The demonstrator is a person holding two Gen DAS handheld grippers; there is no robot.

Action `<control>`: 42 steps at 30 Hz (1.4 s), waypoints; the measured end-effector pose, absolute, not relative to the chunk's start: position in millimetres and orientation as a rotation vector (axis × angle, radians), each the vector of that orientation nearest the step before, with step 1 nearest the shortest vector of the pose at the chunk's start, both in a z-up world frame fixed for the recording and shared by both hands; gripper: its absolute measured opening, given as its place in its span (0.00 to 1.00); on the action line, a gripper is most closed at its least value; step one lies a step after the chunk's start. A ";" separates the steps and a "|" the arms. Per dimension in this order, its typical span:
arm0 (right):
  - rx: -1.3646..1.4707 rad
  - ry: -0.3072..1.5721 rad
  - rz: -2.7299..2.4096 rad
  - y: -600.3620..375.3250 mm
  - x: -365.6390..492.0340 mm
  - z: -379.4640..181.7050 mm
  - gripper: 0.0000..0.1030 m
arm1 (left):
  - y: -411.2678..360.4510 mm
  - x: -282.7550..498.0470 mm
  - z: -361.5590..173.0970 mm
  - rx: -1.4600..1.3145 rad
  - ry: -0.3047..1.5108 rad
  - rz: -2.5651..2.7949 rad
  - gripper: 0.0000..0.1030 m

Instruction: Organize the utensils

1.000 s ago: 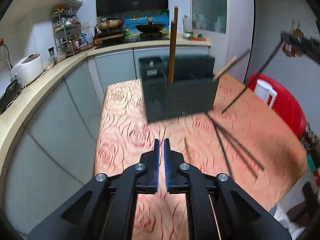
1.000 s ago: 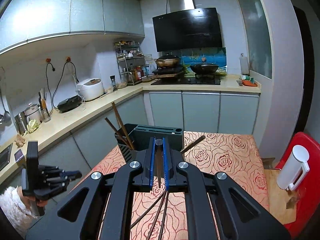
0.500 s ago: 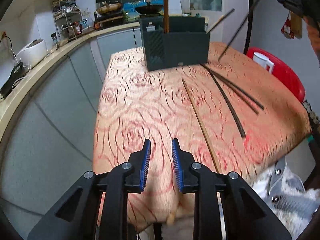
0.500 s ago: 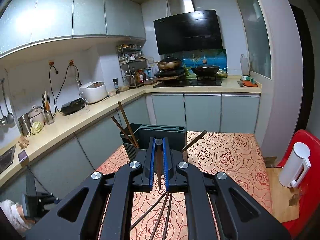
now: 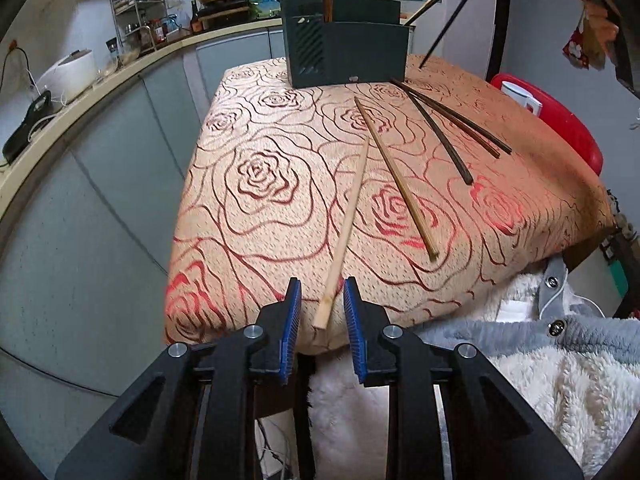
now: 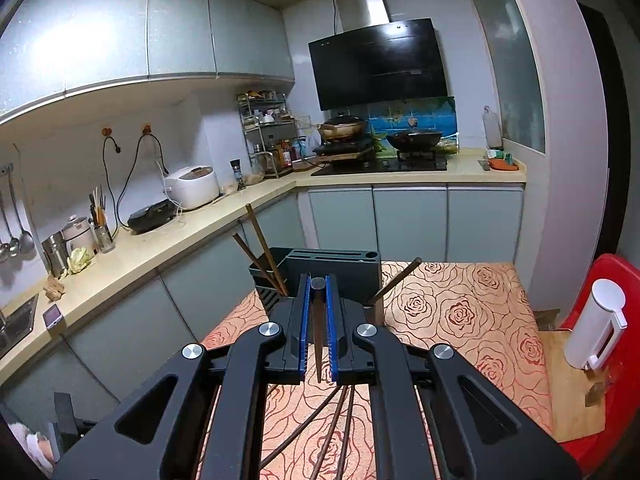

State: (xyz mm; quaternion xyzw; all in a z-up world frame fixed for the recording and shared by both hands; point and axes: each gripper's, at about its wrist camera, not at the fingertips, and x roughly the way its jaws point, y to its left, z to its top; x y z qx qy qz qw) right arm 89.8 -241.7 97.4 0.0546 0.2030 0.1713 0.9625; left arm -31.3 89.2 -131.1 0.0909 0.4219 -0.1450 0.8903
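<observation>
A dark utensil holder [image 5: 346, 40] stands at the table's far end with chopsticks in it; it also shows in the right wrist view [image 6: 320, 272]. My left gripper [image 5: 320, 312] is open at the table's near edge, its jaws either side of the near end of a light wooden chopstick [image 5: 346, 224]. Another light chopstick [image 5: 396, 178] and three dark chopsticks [image 5: 440, 132] lie on the cloth. My right gripper [image 6: 318, 308] is shut on a dark chopstick [image 6: 318, 332], held in the air above the table; its lower part shows in the left wrist view [image 5: 452, 16].
The table has a rose-patterned cloth [image 5: 260, 168]. A red chair with a white jug [image 6: 596, 320] stands to the right. A counter [image 6: 160, 236] with appliances runs along the left. A fluffy garment [image 5: 520, 360] is at the near right.
My left gripper has pulled back from the holder to the table's near edge, tilted down and opened around the light chopstick's end. My right gripper has stayed shut on its dark chopstick.
</observation>
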 end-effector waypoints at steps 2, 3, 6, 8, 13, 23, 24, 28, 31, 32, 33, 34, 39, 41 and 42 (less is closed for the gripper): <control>0.111 0.411 0.350 -239.8 88.9 98.0 0.08 | 87.5 -32.7 -133.8 0.187 0.882 -0.311 0.21; 0.111 0.411 0.351 -239.2 88.3 98.4 0.08 | 86.0 -33.3 -135.8 0.190 0.887 -0.317 0.21; 0.110 0.411 0.348 -238.4 88.1 98.7 0.08 | 85.1 -33.1 -139.4 0.198 0.892 -0.311 0.21; 0.111 0.411 0.348 -238.6 88.2 98.5 0.08 | 88.6 -31.1 -142.2 0.183 0.903 -0.298 0.21; 0.119 0.414 0.348 -240.2 87.2 98.2 0.08 | 90.7 -27.7 -145.3 0.169 0.900 -0.281 0.21; 0.131 0.415 0.346 -241.4 87.0 96.2 0.08 | 92.2 -25.4 -146.7 0.172 0.892 -0.260 0.16; 0.131 0.416 0.346 -242.8 87.6 95.7 0.08 | 92.5 -25.2 -146.0 0.174 0.889 -0.258 0.11; 0.134 0.418 0.344 -244.9 88.1 95.3 0.08 | 92.5 -24.1 -144.8 0.177 0.897 -0.267 0.07; 0.136 0.416 0.339 -247.1 88.0 94.9 0.08 | 90.0 -23.1 -139.6 0.194 0.894 -0.272 0.07; 0.137 0.416 0.337 -249.8 89.2 94.6 0.08 | 89.0 -22.6 -135.7 0.204 0.887 -0.270 0.07; 0.136 0.415 0.335 -249.9 88.8 95.2 0.08 | 88.6 -21.8 -132.1 0.212 0.881 -0.267 0.07; 0.136 0.413 0.333 -250.4 88.6 96.1 0.08 | 87.3 -20.4 -125.9 0.222 0.870 -0.267 0.07; 0.144 0.406 0.334 -254.7 90.3 98.4 0.08 | 73.5 -12.9 -91.2 0.293 0.797 -0.284 0.07; 0.146 0.404 0.334 -255.4 90.7 98.5 0.08 | 68.4 -8.5 -77.6 0.308 0.763 -0.291 0.07; 0.147 0.403 0.335 -255.7 90.7 98.2 0.08 | 67.1 -6.2 -72.4 0.309 0.749 -0.295 0.07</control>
